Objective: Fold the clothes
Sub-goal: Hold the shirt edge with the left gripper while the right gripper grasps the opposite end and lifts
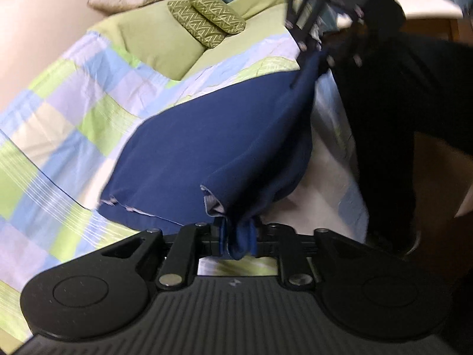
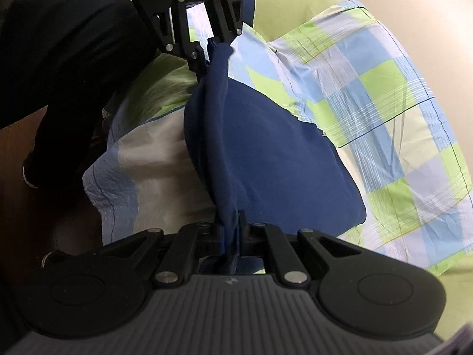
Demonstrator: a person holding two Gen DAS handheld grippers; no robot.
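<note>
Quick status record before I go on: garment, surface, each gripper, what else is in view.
garment: blue cloth, one edge lifted between the two grippers, the rest lying on the bed
surface: checked bedspread in green, blue and white
left gripper: bunched blue cloth between its jaws
right gripper: shut on the cloth's edge
pillows: two patterned green ones at the far end
person: dark trouser leg beside the bed

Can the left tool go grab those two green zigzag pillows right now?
Probably not. The left tool is pinching the blue cloth, and the zigzag pillows lie far up the bed beyond it; it would need to let go first.
</note>
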